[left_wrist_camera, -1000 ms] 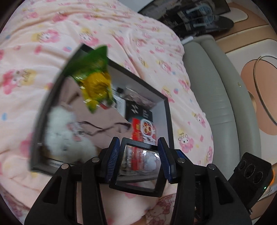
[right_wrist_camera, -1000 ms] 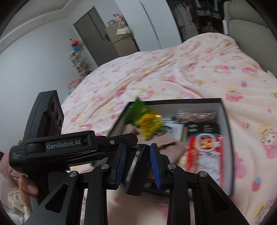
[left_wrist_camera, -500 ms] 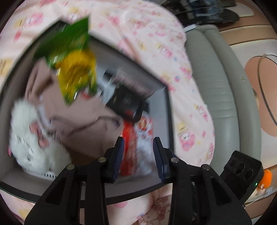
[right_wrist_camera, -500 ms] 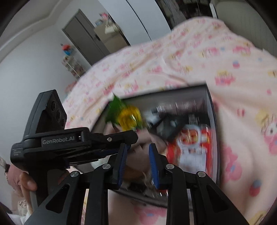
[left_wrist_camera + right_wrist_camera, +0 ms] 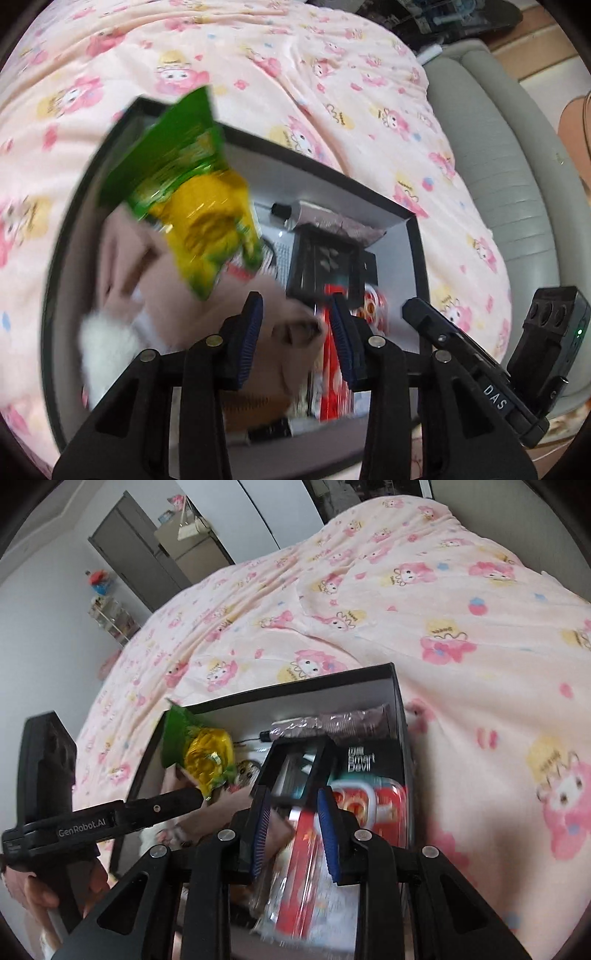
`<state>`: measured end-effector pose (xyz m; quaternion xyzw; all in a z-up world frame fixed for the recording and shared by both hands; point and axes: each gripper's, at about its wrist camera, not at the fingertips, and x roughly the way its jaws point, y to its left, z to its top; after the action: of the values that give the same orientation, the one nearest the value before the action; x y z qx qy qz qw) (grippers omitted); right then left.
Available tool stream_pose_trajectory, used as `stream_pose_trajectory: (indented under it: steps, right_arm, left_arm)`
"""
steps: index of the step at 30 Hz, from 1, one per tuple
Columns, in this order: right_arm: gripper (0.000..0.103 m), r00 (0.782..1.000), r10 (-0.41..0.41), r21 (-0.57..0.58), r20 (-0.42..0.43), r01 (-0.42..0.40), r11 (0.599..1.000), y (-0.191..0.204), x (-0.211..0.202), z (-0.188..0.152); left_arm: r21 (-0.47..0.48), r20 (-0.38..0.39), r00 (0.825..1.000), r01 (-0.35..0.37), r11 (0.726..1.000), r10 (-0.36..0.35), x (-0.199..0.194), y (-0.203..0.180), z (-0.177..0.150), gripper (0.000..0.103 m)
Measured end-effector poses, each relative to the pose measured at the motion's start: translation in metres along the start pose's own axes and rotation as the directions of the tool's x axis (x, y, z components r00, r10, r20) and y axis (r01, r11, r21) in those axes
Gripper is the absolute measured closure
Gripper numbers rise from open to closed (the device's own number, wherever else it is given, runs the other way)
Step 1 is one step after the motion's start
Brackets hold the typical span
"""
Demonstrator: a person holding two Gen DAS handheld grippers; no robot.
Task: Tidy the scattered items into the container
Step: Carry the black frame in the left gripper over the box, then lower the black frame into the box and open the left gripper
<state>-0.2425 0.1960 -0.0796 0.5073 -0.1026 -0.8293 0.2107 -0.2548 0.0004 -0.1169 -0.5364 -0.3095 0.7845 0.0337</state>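
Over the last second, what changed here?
The small black frame, clamped a second ago between the fingers of both hand-held grippers, has been let go. It now lies tilted on the items inside the black box. The left hand-held gripper and right hand-held gripper are open and empty over the box. The green-yellow snack bag and red pack stayed inside.

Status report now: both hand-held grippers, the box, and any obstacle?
Left hand-held gripper open, empty, over box. Right hand-held gripper open, empty, over red packet. Green-yellow snack bag inside box with other items. Nothing blocking.
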Motion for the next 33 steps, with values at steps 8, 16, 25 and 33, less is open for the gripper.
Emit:
stream_pose_trajectory:
  steps: [8, 16, 25, 33]
  right_arm:
    - [0.077, 0.995, -0.087, -0.026, -0.047, 0.085, 0.996, -0.010, 0.035, 0.016]
    - [0.076, 0.986, -0.163, -0.140, -0.028, 0.158, 0.978, 0.007, 0.030, 0.009]
    - [0.077, 0.989, -0.053, -0.109, -0.139, 0.038, 0.993, 0.003, 0.054, 0.009]
    - [0.077, 0.994, 0.006, -0.108, -0.110, -0.018, 0.994, 0.012, 0.018, -0.019]
  left_arm:
    - [-0.037, -0.162, 0.987, -0.006, 0.999, 0.000, 0.074, -0.004, 0.028, 0.067]
    - [-0.053, -0.160, 0.987, 0.019, 0.998, -0.028, 0.068, -0.007, 0.017, 0.066]
    - [-0.031, -0.171, 0.985, 0.001, 1.000, -0.006, 0.072, -0.013, 0.020, 0.066]
    - [-0.001, -0.180, 0.982, 0.057, 0.998, -0.056, 0.039, -0.018, -0.014, 0.066]
